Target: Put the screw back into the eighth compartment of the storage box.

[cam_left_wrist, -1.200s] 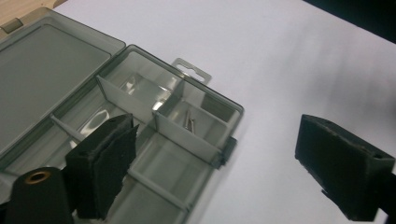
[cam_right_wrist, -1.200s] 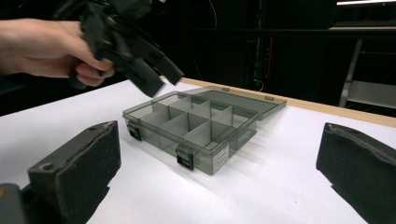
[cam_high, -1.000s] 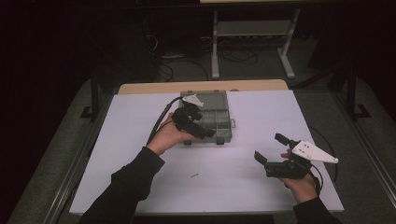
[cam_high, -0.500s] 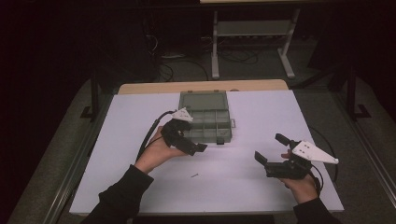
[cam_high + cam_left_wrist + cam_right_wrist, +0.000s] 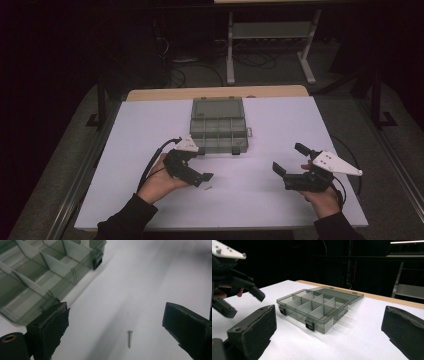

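Having drawn back from the organizer box point(image 5: 219, 125) toward the table's near edge, the left gripper point(image 5: 200, 176) hung wide open, empty, over the screw point(image 5: 129, 338), presumably its next pick; the right gripper point(image 5: 287, 161) gaped idle.

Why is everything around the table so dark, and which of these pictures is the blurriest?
High view: light falls on the white table; the room behind is near black. Left gripper view: the screw is fairly sharp, while the clear compartment box is soft. Right gripper view: the box is sharp, while the near black pads blur.
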`<state>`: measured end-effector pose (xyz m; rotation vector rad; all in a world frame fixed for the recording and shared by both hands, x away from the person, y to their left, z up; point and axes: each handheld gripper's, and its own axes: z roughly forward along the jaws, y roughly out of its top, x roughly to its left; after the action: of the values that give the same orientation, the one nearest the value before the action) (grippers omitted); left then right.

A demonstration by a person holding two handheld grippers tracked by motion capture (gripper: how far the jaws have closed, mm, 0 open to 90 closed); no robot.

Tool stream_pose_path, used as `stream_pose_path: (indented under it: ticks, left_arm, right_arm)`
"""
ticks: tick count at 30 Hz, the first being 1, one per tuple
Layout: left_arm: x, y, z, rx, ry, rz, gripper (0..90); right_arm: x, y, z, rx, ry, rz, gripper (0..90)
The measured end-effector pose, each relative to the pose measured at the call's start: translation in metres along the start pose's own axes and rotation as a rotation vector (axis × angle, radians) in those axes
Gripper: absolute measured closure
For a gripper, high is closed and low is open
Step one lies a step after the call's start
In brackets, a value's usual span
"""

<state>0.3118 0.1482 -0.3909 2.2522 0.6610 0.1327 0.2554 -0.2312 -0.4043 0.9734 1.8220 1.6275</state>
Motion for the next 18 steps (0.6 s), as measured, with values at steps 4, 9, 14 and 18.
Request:
stream_pose_path:
  ticks: [4, 9, 14, 18]
  left_arm:
    - [-0.002, -0.012, -0.001, 0.011, -0.009, -0.015, 14.9]
    - [-0.005, -0.019, 0.003, 0.028, -0.042, -0.007, 27.5]
    - [-0.01, -0.023, 0.016, 0.094, -0.066, 0.012, 45.1]
    - [-0.012, -0.026, 0.022, 0.117, -0.079, 0.016, 56.1]
  right_arm:
    - [0.001, 0.0, 0.001, 0.003, -0.002, 0.005, 0.0]
    - [0.001, 0.0, 0.001, 0.001, -0.001, -0.001, 0.0]
    - [0.001, 0.0, 0.001, 0.003, 0.003, 0.006, 0.0]
    - [0.001, 0.0, 0.001, 0.003, 0.005, 0.005, 0.0]
